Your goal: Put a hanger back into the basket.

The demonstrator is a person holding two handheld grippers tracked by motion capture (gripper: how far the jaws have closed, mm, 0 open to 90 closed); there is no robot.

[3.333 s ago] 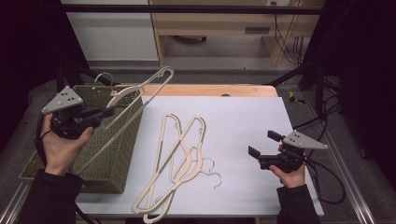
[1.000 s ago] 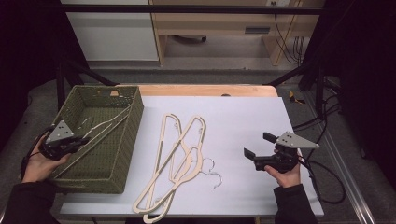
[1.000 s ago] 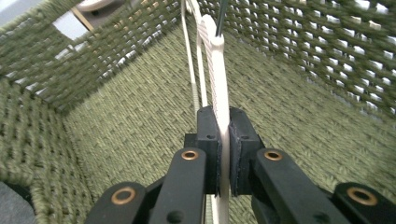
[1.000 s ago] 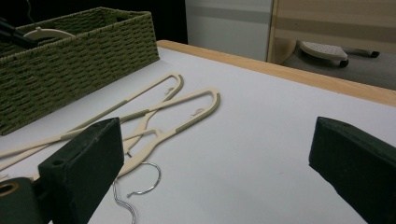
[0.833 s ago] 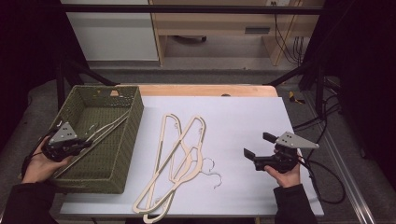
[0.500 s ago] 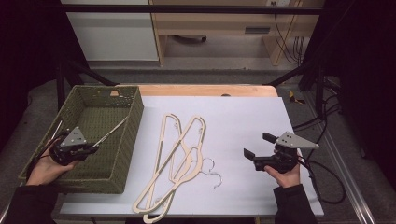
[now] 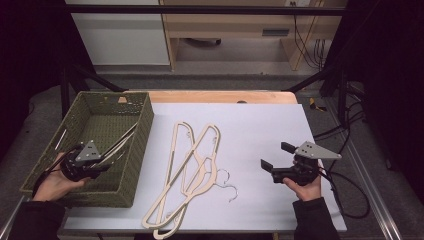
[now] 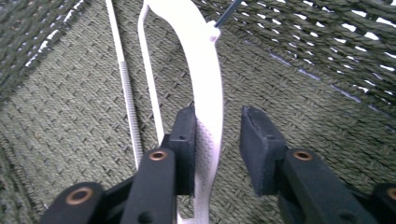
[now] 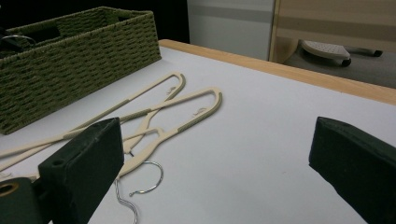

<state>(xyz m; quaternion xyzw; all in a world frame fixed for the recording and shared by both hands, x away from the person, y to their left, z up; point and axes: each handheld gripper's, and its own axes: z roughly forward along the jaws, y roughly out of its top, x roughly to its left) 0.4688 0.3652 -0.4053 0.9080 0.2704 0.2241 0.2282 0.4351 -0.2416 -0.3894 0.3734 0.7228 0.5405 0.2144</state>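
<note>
Woven green basket (image 7: 40, 165) sits at the left end of the bench (image 7: 260, 125) in the high view, and the left tool (image 7: 102, 167) hangs inside it, low over its floor. A cream hanger (image 7: 120, 144) lies slanted in the basket, running up and away from that tool toward the far wall. The tool's jaws have just been opening, with the hanger's arm between them. Across the bench, the right tool (image 7: 267, 167) rests in the other hand, open and empty; two more hangers (image 7: 187, 170) lie crossed on the white sheet between the tools, nearer the basket.

From the left gripper view, the hanger (image 8: 205, 93) runs straight ahead from the left tool (image 8: 217, 140). Its flat arm lies against the left pad, while the right pad stands clear of it, so the grip is let go. The arm looks thin, stiff and light, probably plastic, smooth enough to slip; the ribbed patch beside the pad seems the surest place to pinch. A slim ribbed bar (image 8: 126, 88) lies left of the jaws.

From the right gripper view, the right tool (image 9: 217, 163) stands wide open, nothing between the pads. Ahead and left lie the hangers (image 9: 177, 116), their wire hooks (image 9: 144, 182) nearest the tool; the hooks would likely snag on each other. Small marks near the hanger tips are too small to read. The basket (image 9: 79, 42) stands beyond at far left.
</note>
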